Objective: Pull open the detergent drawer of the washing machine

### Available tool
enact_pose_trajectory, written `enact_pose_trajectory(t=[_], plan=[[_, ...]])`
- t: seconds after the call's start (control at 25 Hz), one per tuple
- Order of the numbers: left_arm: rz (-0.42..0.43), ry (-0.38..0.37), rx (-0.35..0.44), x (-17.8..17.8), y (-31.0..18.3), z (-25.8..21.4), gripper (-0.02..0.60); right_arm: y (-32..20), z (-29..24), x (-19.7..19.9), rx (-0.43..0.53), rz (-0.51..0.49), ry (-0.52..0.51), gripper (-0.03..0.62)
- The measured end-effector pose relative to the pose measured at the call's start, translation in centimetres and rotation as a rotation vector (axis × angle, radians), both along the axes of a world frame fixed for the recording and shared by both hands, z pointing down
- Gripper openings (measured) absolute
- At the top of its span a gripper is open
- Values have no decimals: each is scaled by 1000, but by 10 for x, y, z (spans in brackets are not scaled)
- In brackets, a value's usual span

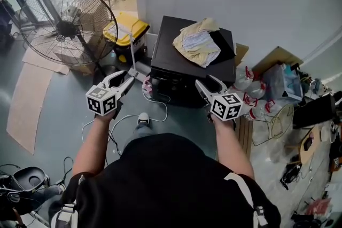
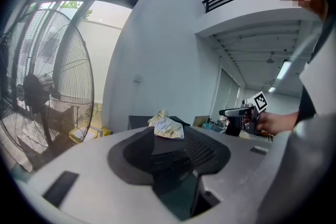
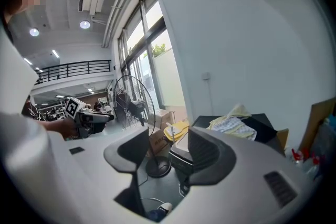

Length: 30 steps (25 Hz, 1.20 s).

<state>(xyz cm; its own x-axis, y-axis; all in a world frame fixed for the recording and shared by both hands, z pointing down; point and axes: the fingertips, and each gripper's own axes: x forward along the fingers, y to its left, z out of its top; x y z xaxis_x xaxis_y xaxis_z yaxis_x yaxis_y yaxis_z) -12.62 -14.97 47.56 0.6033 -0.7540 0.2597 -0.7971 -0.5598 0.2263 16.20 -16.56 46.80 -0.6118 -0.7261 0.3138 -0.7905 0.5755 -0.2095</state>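
The black washing machine (image 1: 181,69) stands against the white wall, with a crumpled yellowish cloth (image 1: 197,42) on its lid. Its front faces me; I cannot make out the detergent drawer. My left gripper (image 1: 122,81) hovers open off the machine's front left corner and touches nothing. My right gripper (image 1: 208,84) hangs open in front of the machine's right half, also apart from it. In the left gripper view the machine (image 2: 168,147) and cloth (image 2: 168,127) show past the left gripper (image 2: 169,153). Beyond the right gripper (image 3: 169,152) lies the machine's pale front top (image 3: 179,155).
A large standing fan (image 1: 67,24) is at the left, a yellow-lidded box (image 1: 126,29) beside the machine. Cables (image 1: 155,114) and a white plug (image 1: 142,117) lie on the floor before it. Cardboard, bags and a wire basket (image 1: 275,123) crowd the right.
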Motion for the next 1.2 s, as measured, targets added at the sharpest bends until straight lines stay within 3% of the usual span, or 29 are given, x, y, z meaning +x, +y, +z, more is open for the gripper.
enact_pose_trajectory(t=[0.76,1.2], plan=[[76,-43,-13,-3,-62,3,184,-41,8,0,-11,60,-10,233],[106,-55,-61,-5,-91,24,184,-65,26,-6,-51,86,-11,232]])
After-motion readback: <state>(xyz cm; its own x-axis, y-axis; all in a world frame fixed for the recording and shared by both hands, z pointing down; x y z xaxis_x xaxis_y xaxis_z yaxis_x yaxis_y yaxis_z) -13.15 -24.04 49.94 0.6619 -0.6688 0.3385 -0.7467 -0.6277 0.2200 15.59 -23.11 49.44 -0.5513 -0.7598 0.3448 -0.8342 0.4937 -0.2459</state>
